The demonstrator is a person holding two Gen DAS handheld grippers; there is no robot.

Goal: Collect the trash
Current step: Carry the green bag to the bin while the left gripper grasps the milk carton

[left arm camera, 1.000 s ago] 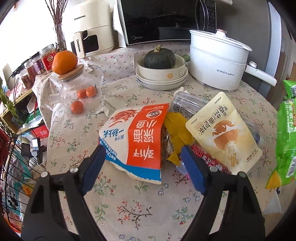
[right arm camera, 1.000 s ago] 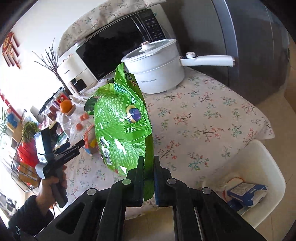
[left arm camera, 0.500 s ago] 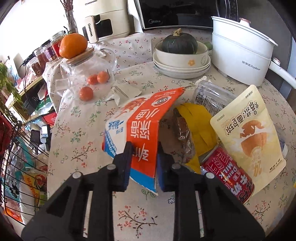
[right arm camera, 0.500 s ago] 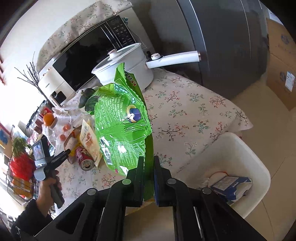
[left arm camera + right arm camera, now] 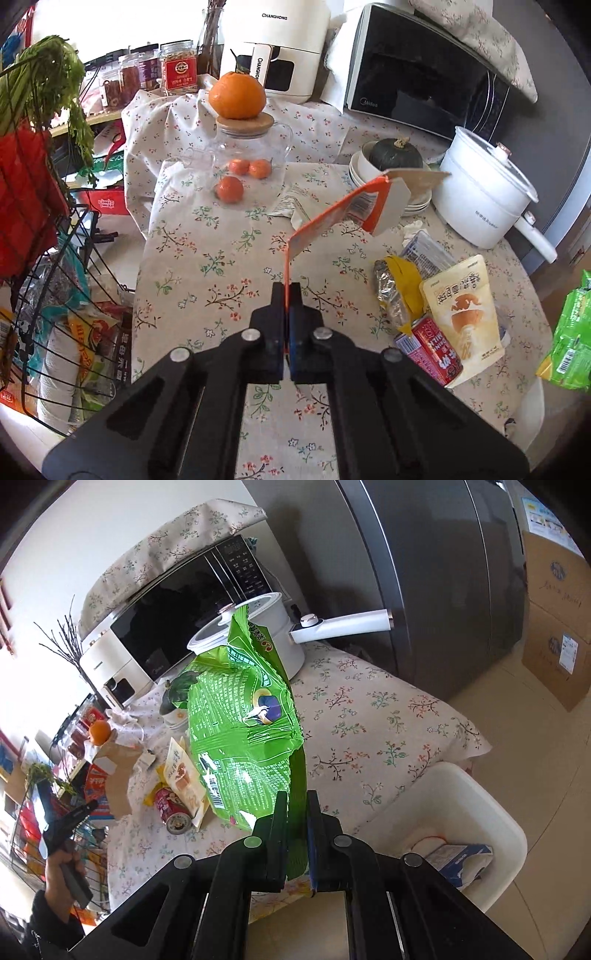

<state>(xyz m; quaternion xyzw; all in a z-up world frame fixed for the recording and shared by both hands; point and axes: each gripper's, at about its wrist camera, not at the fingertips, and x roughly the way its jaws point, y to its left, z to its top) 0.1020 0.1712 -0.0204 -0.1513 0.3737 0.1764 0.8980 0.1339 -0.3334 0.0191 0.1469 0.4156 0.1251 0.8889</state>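
Gripping the edge of an orange carton (image 5: 334, 221), the left gripper (image 5: 287, 295) has just closed its jaws on it, the flattened box pinched between the pads and raised clear of the flowered tablecloth (image 5: 207, 266). On the cloth to the right lie a yellow wrapper (image 5: 400, 280), a cream pouch (image 5: 463, 314) and a red can (image 5: 434, 350), touching one another. Behind the carton stand a glass jar (image 5: 243, 162) with 3 small oranges inside and 1 large orange (image 5: 237, 95) on its lid, a bowl stack (image 5: 373, 173) holding a squash, and a white pot (image 5: 484, 192). A green bag (image 5: 569, 343) shows at the right edge.

From the right wrist, the right gripper (image 5: 297, 814) has its jaws nearly together, clamped on the lower edge of the green bag (image 5: 240, 731), which hangs upright in the air over the table's near edge. A white bin (image 5: 480, 812) stands on the floor just beside the table, to the right of the gripper, with a blue-and-white box (image 5: 458, 854) inside. At far left a hand (image 5: 64, 864) holds the left gripper (image 5: 90, 805), the carton (image 5: 118, 771) above it.
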